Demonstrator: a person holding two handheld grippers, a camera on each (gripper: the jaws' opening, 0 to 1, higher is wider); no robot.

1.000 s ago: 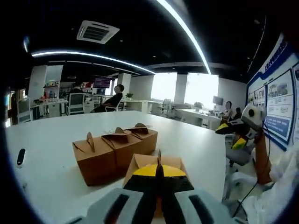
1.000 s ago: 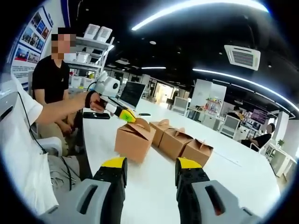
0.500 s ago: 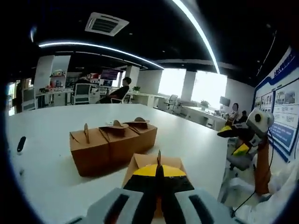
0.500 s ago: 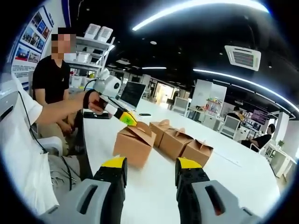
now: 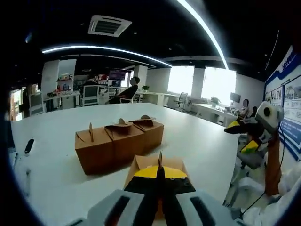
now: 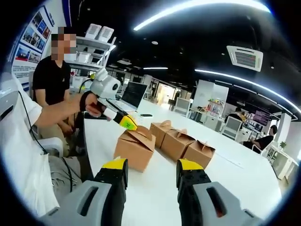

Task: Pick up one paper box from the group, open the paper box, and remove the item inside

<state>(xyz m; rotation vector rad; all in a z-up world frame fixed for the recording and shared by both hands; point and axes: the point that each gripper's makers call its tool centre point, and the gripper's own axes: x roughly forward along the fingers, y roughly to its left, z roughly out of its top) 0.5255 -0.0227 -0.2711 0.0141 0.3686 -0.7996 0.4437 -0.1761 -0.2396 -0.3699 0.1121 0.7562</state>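
Note:
My left gripper [image 5: 160,175] is shut on the top tab of a brown paper box [image 5: 157,163] on the white table [image 5: 197,141]. In the right gripper view this box [image 6: 135,149] stands a little apart from a row of three more brown boxes [image 6: 179,142], with the left gripper [image 6: 125,121] reaching in from the left onto its top. In the left gripper view that row [image 5: 120,140] lies just beyond the held box. My right gripper [image 6: 151,170] is open with nothing between its yellow-tipped fingers, short of the held box. It also appears at the right of the left gripper view [image 5: 241,136].
A black handset [image 5: 29,146] lies near the table's left edge. An open laptop [image 6: 133,95] and a person in a black shirt [image 6: 51,77] are behind the left gripper. Office desks and chairs [image 5: 89,96] stand far back. Bare table stretches on the boxes' right [image 6: 244,179].
The box held by the left gripper has drawn slightly away from the row of three, toward the right gripper. The right gripper has stayed open and still.

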